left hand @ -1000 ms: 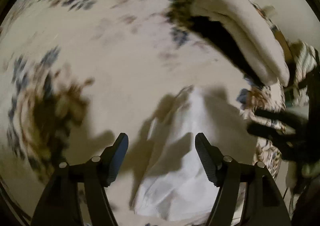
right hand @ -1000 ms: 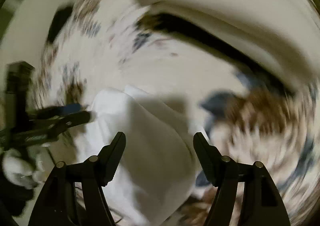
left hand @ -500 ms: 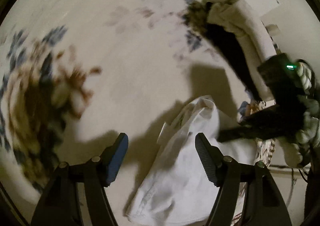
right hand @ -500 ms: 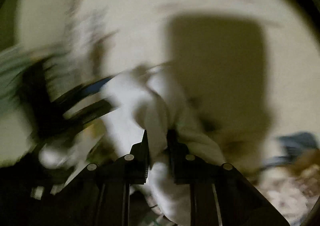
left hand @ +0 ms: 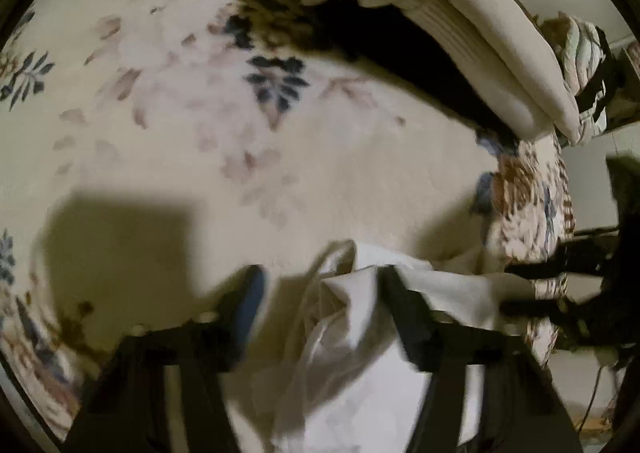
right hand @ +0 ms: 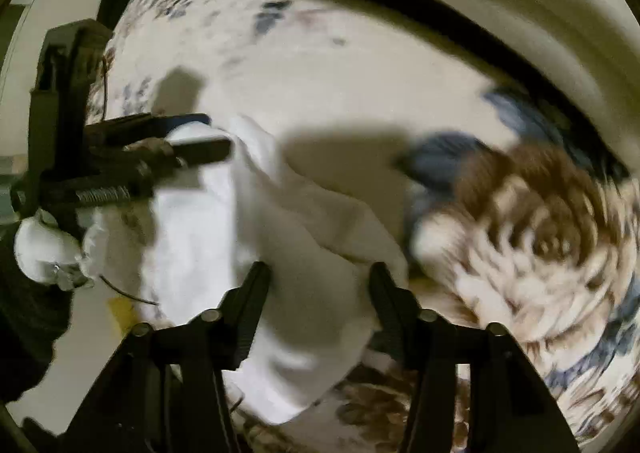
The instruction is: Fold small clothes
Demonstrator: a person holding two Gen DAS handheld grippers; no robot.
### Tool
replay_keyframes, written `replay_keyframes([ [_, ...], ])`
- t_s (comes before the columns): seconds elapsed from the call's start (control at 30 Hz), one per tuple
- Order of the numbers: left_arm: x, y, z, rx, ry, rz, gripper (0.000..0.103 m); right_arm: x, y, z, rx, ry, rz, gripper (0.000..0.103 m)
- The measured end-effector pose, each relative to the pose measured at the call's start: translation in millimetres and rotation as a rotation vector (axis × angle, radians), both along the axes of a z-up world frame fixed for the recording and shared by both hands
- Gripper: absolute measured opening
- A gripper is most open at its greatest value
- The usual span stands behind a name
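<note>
Both claws, left (left hand: 320, 293) and right (right hand: 316, 285), gape wide around the blurred, crumpled white cloth garment (right hand: 304, 253), its lower edge cut off.

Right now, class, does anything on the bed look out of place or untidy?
Yes: the white garment lies bunched and creased near the floral cover's edge, not flat. Both claws, left and right, are open around it.

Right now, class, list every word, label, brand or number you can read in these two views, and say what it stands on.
No readable text in either view.
white garment: no print or legible label.
floral bedspread: pattern only.
left gripper and right gripper: no markings visible; both views are motion-blurred.
</note>
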State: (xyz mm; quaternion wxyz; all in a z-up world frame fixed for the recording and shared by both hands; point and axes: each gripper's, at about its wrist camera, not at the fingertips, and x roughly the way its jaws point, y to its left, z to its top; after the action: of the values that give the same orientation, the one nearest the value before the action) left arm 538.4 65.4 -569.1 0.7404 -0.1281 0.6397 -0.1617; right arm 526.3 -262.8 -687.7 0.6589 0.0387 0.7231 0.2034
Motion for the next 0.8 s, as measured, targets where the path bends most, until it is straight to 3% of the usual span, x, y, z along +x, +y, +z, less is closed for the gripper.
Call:
replay_keyframes([
  [0.07,4.5,10.0,-8.0,-0.043,0.033,0.052,0.048,-1.6,-33.0,-12.9,0.058,0.022,-0.193,0.015],
  [0.1,6.1,14.5,-10.5,-0.066,0.045,0.075,0.048,-3.6,-43.5,-16.8,0.054,0.023,-0.238,0.015],
  [0.17,6.6,19.5,-8.8,-0.081,0.054,0.097,0.048,-11.2,-60.8,-24.4,0.007,0.024,-0.289,0.015],
  [0.3,3.3,23.3,4.4,-0.151,0.059,0.123,0.048,-33.4,-81.5,-3.0,0.09,-0.029,-0.386,0.018],
  [0.37,-0.4,26.0,14.9,-0.159,0.045,0.143,0.049,-43.4,-84.8,20.9,0.113,-0.093,-0.4,0.039],
  [0.4,-6.1,26.8,22.5,-0.15,0.026,0.145,0.053,-45.6,-84.3,26.7,0.13,-0.111,-0.4,0.056],
  [0.43,-15.2,27.5,30.0,-0.127,0.007,0.151,0.062,-47.3,-82.3,33.0,0.154,-0.126,-0.392,0.065],
  [0.5,-37.5,31.1,40.2,-0.105,-0.012,0.187,0.067,-45.1,-80.2,30.6,0.175,-0.096,-0.371,0.066],
  [0.57,-70.9,37.3,45.0,-0.092,-0.001,0.258,0.076,-45.4,-69.3,17.4,0.144,-0.058,-0.352,0.068],
  [0.63,-113.5,48.7,44.3,-0.107,0.023,0.36,0.079,-47.0,-63.5,3.7,0.151,-0.017,-0.347,0.068],
  [0.7,-158.5,60.4,34.5,-0.155,0.079,0.495,0.079,-50.4,-63.8,-6.0,0.163,0.014,-0.349,0.068],
  [0.8,-204.3,65.3,5.6,-0.286,0.169,0.66,0.079,-56.1,-61.4,-22.1,0.18,0.065,-0.338,0.084],
])
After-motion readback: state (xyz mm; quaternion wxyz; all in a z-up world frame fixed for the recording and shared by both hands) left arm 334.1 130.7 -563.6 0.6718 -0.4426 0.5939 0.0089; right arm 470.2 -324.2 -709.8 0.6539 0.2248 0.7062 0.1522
